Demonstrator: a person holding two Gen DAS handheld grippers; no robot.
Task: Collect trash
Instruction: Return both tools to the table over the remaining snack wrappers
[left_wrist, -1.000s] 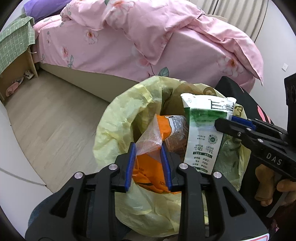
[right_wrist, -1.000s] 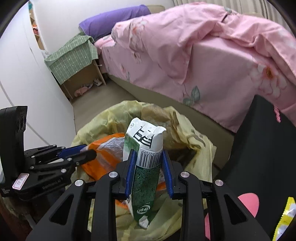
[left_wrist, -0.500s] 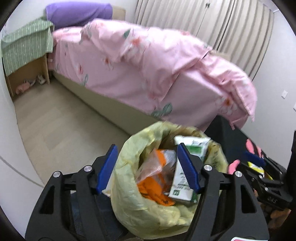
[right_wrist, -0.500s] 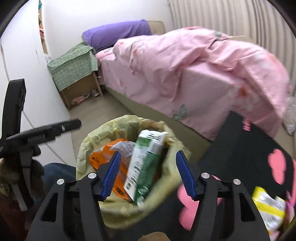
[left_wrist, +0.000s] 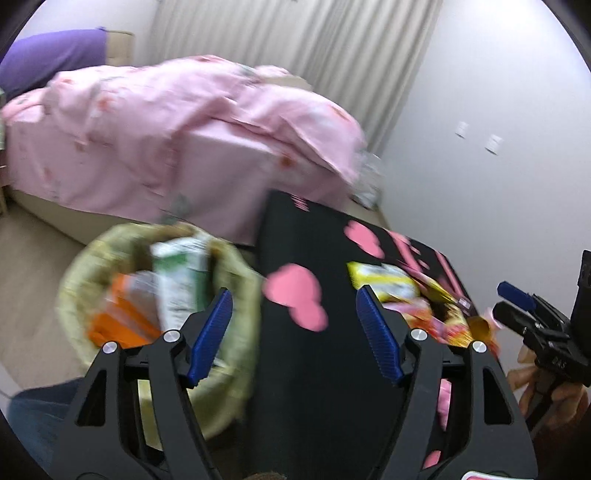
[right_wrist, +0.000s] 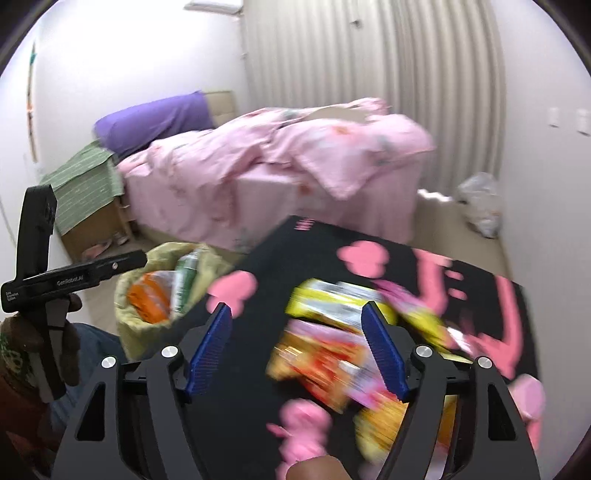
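A yellow trash bag stands beside a black table with pink hearts. In the bag stand a green-and-white carton and an orange packet. My left gripper hovers over the table edge, jaws opening, nothing between them. My right gripper hangs above a blurred pile of snack wrappers on the table, jaws opening, pads apart from the wrappers. A yellow wrapper lies ahead of the left gripper. The bag sits to the left in the right wrist view.
A bed with a pink duvet and purple pillow fills the background. A green-covered bedside stand is at the left. A white plastic bag lies on the floor by the curtain. A person's hand holds each gripper handle.
Both grippers let go of their trash into the bag, the left the orange packet, the right the carton. Both opened wide, rose and swung right toward the table's wrappers.
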